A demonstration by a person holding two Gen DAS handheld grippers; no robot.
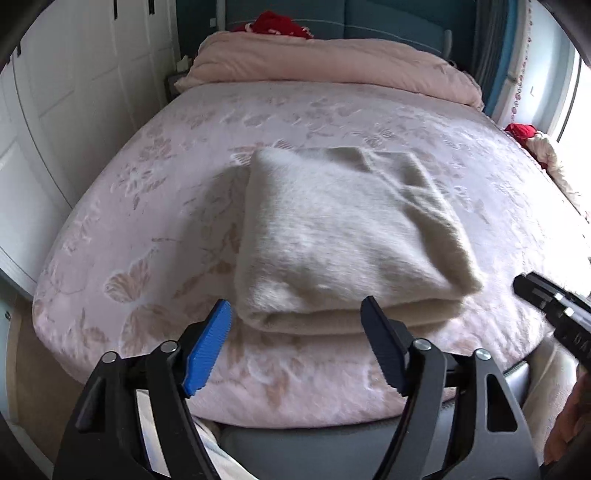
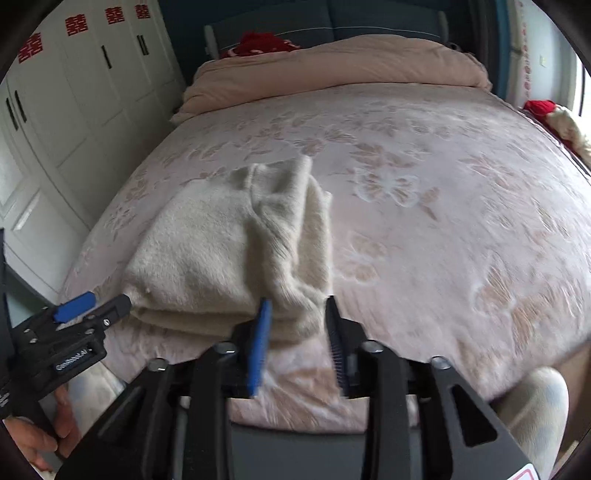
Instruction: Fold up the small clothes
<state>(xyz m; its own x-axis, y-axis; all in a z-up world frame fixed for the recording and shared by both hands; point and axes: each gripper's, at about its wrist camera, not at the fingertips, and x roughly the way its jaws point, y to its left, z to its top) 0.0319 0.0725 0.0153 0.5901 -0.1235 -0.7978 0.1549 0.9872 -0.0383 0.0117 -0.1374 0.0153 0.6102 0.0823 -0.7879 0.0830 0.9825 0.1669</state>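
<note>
A cream fuzzy garment (image 1: pixel 343 229) lies folded into a thick rectangle on the pink floral bed (image 1: pixel 147 206); it also shows in the right wrist view (image 2: pixel 221 251). My left gripper (image 1: pixel 297 314) is open and empty, its jaws wide apart just in front of the garment's near folded edge. My right gripper (image 2: pixel 297 310) is open and empty at the garment's near right corner, with the jaws astride that corner but not closed on it. The right gripper's tip shows in the left wrist view (image 1: pixel 532 286). The left gripper shows in the right wrist view (image 2: pixel 99 306).
A rolled pink duvet (image 1: pixel 332 66) lies across the head of the bed with red fabric (image 1: pixel 280 24) behind it. White wardrobe doors (image 2: pixel 74 96) stand to the left. More red and cream cloth (image 1: pixel 532 136) sits at the right edge by the window.
</note>
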